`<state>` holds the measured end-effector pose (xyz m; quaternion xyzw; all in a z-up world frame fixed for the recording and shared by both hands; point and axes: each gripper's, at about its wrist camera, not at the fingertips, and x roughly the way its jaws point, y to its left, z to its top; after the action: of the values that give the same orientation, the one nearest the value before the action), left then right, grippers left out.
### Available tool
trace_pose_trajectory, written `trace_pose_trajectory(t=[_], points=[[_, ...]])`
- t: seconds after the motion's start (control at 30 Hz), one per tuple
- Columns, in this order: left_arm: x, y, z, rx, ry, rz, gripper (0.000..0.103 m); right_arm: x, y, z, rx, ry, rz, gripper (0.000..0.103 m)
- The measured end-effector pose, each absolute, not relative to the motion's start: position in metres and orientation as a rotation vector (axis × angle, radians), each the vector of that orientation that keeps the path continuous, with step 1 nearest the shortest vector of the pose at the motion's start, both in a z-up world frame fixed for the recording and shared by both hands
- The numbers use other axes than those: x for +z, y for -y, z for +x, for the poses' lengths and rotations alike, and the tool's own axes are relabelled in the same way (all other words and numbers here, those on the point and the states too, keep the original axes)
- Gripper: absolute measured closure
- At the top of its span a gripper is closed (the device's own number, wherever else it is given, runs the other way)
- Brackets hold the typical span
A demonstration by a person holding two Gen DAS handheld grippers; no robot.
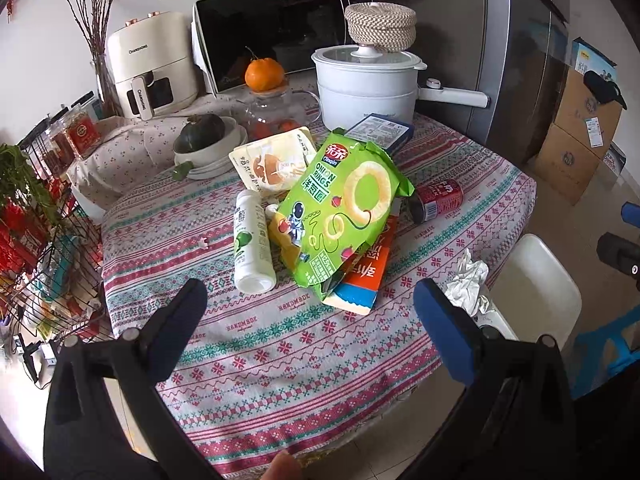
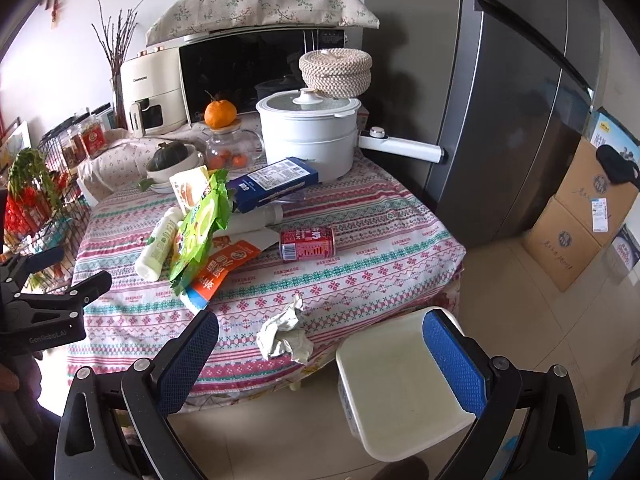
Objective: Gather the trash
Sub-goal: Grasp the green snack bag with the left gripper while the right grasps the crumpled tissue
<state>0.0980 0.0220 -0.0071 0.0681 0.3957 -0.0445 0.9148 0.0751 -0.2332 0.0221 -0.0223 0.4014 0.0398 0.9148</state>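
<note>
Patterned cloth covers the table (image 1: 304,360) in a cluttered kitchen corner, as seen from the left wrist camera. At centre lies a heap of rubbish: a green onion-rings bag (image 1: 340,216) draped over an orange carton (image 1: 366,276), a white bottle (image 1: 252,240) on its side just beside them, a cream snack packet (image 1: 276,162) and a blue box (image 1: 380,130) behind. A red can (image 1: 436,200) lies on its side to the right of the heap, apart from it. Crumpled tissue (image 1: 468,282) sits at the table's right edge, near a white bin (image 1: 536,280) standing off the table. The left gripper (image 1: 310,294) hovers short of the heap, fingers spread wide and holding nothing. A white pot (image 1: 368,84), a microwave (image 1: 280,32) and an orange (image 1: 264,74) stand at the back.

From the right wrist camera, the same table (image 2: 380,264) appears with the tissue (image 2: 284,334) close in front. The right gripper (image 2: 320,334) hangs spread wide and empty, one finger over the table edge, the other over the bin (image 2: 400,392). The can (image 2: 307,243) lies beyond, the bag (image 2: 200,228) and bottle (image 2: 158,246) to its left. The left gripper (image 2: 60,268) shows at the far left edge.
</note>
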Motion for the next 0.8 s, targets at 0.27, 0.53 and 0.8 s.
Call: trace_pose_trajectory(t=[0.27,0.53,0.8], points=[[-0.051,0.017,0.149,-0.182,-0.853,0.162,0.024,-0.036,0.264,0.125,0.144,-0.989,0.128,0.000],[-0.077,0.046,0.187,-0.120,-0.838,0.257,0.052,-0.046,0.283,0.148,0.155,-1.029,0.231,0.003],[-0.076,0.043,0.197,-0.050,-0.827,0.247,0.091,-0.068,0.269,0.157,0.178,-1.101,0.220,0.009]])
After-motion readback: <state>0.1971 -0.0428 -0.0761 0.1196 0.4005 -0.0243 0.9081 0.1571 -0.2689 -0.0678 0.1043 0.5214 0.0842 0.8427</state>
